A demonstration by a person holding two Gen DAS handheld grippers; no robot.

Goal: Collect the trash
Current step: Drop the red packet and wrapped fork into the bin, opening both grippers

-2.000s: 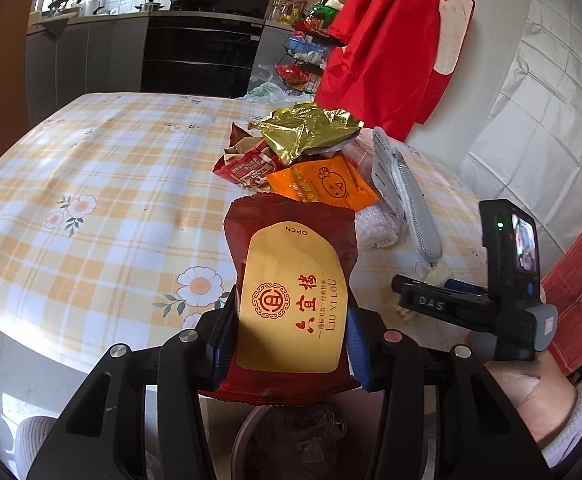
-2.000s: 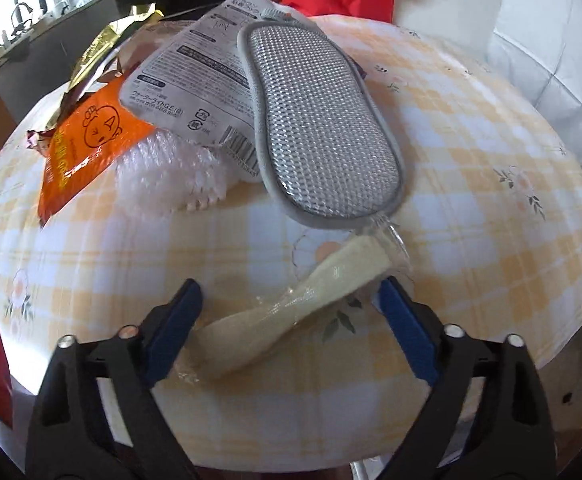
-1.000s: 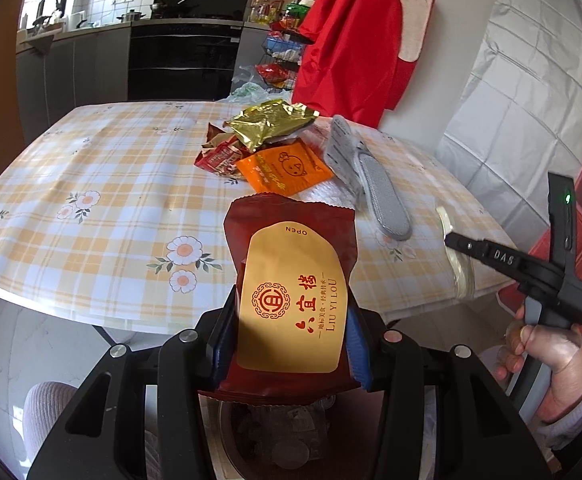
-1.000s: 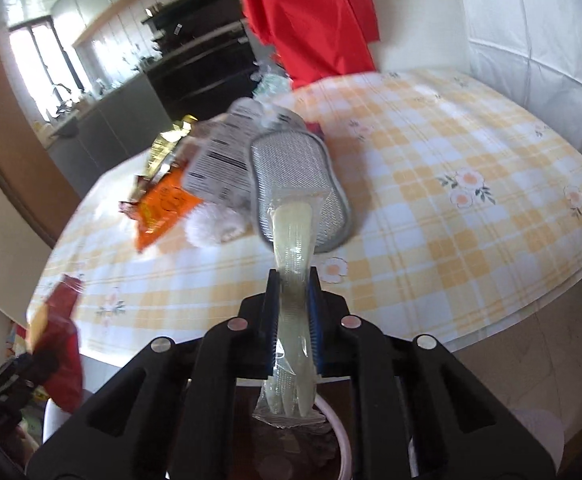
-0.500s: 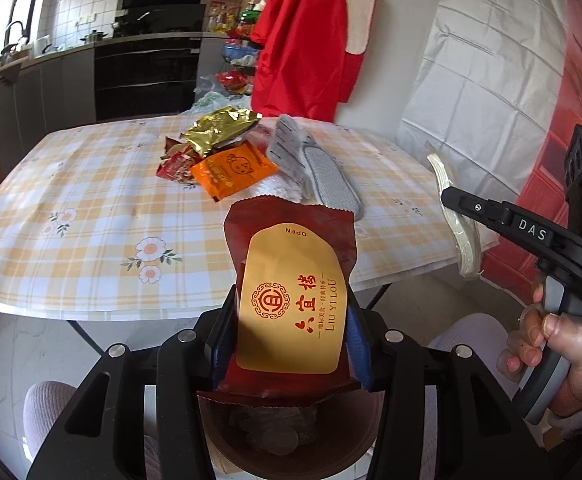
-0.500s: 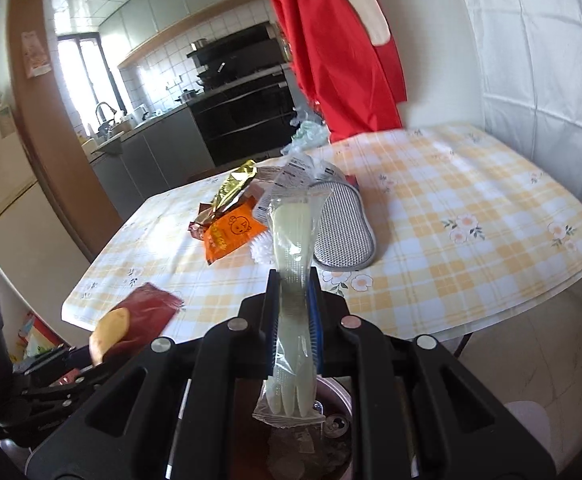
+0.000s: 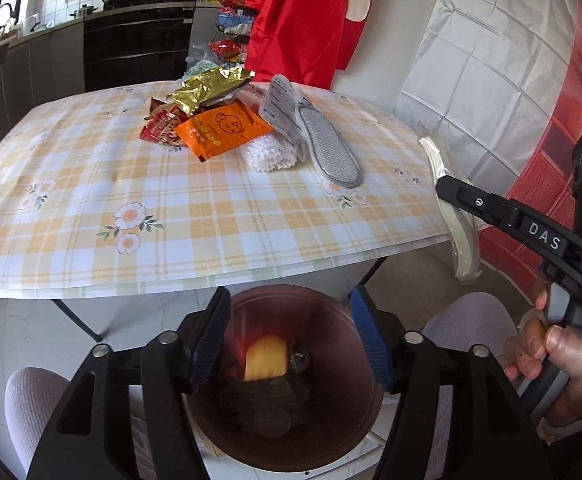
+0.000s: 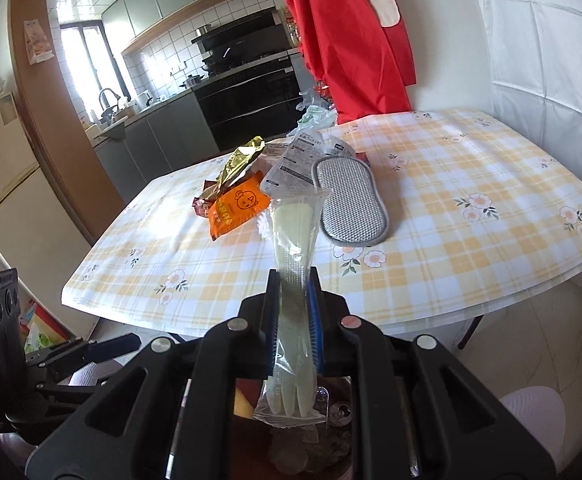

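brown round bin [image 7: 291, 420] sits below the near edge of the checked yellow worktop [image 7: 211, 216], and a blurred red and yellow snack packet [image 7: 265, 360] lies in it, seemingly just dropped. the left gripper [image 7: 289, 340] hangs over the bin, its fingers having just been opening, nothing between them. the right gripper [image 8: 294, 320] has its fingers narrow, clamped on a clear-wrapped pale plastic fork [image 8: 293, 280]. an orange packet [image 7: 221, 130], gold foil bag [image 7: 211, 84] and grey mesh scrubbing pad [image 7: 331, 152] lie on the far worktop.
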